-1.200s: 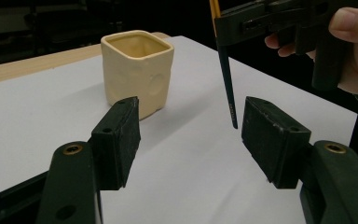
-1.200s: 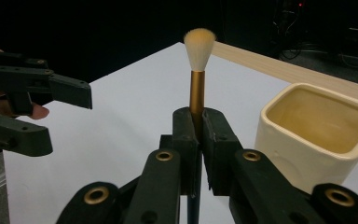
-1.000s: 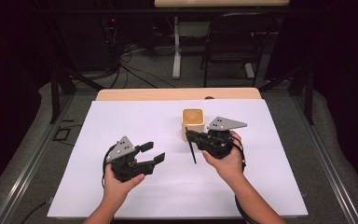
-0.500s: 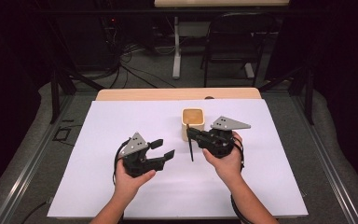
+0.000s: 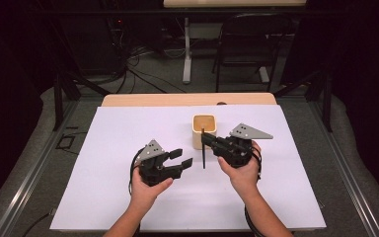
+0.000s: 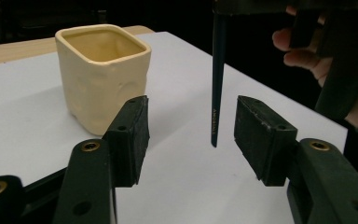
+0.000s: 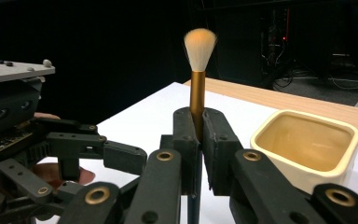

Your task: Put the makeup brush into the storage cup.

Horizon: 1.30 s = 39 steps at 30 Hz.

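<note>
While upright: a makeup brush (image 7: 198, 70), white bristles up, gold ferrule, dark handle tip down.
Right claw (image 7: 199, 140): pressed together on the brush's handle, held above the white worktop (image 5: 128, 128).
Left claw (image 6: 191, 135): apart and just now narrowing; the handle's tip hangs between its pads, untouched.
Cream square cup (image 5: 204, 130): empty, standing just beyond the brush.

Glossy cream ceramic cup (image 6: 103, 74); brush (image 7: 198, 70) ferrule brushed gold metal

A white sheet (image 5: 128, 128) covers the wooden table (image 5: 143, 100); behind, a chair (image 5: 246, 44) and perhaps cables (image 5: 143, 64).
</note>
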Available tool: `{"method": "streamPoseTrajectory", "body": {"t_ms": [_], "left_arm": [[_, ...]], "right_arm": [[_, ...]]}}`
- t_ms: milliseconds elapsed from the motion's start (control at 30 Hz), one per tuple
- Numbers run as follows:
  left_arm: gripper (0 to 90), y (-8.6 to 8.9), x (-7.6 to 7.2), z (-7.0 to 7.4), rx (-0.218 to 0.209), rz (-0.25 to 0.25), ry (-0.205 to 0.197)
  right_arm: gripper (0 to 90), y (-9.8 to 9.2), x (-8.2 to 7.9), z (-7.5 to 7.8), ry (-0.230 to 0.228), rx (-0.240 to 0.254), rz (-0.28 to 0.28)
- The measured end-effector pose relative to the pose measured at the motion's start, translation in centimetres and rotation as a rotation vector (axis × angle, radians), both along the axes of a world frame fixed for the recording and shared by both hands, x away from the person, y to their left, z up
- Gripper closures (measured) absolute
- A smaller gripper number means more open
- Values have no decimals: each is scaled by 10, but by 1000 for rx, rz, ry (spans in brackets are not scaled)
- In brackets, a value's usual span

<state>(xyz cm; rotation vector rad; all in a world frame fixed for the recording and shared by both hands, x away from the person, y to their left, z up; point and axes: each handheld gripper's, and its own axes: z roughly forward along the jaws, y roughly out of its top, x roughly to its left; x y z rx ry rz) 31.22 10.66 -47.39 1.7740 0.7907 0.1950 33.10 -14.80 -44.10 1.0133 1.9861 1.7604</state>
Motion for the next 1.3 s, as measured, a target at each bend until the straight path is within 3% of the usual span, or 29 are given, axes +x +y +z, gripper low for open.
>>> {"method": "streamPoseTrajectory", "body": {"t_ms": [167,200,533,700,767,900,1300], "left_arm": [[483,-1,-2,0,-7,-5,-5],[490,1,-2,-1,-18,-4,-9],[544,3,-2,-5,-29,-5,0],[574,1,-4,-7,-23,-15,9],[581,0,-4,-8,-17,-20,13],[593,-2,-4,-10,-17,-23,27],[632,-2,-2,-15,-35,-26,52]], "right_arm": [[842,4,-2,-6,7,-6,-6],[842,5,-1,-8,-3,13,-7],[842,10,-4,-15,13,31,-10],[842,12,-5,-18,7,44,-17],[842,11,-6,-18,13,27,-19],[842,12,-7,-19,17,51,-19],[842,17,-10,-22,8,59,-7]]}}
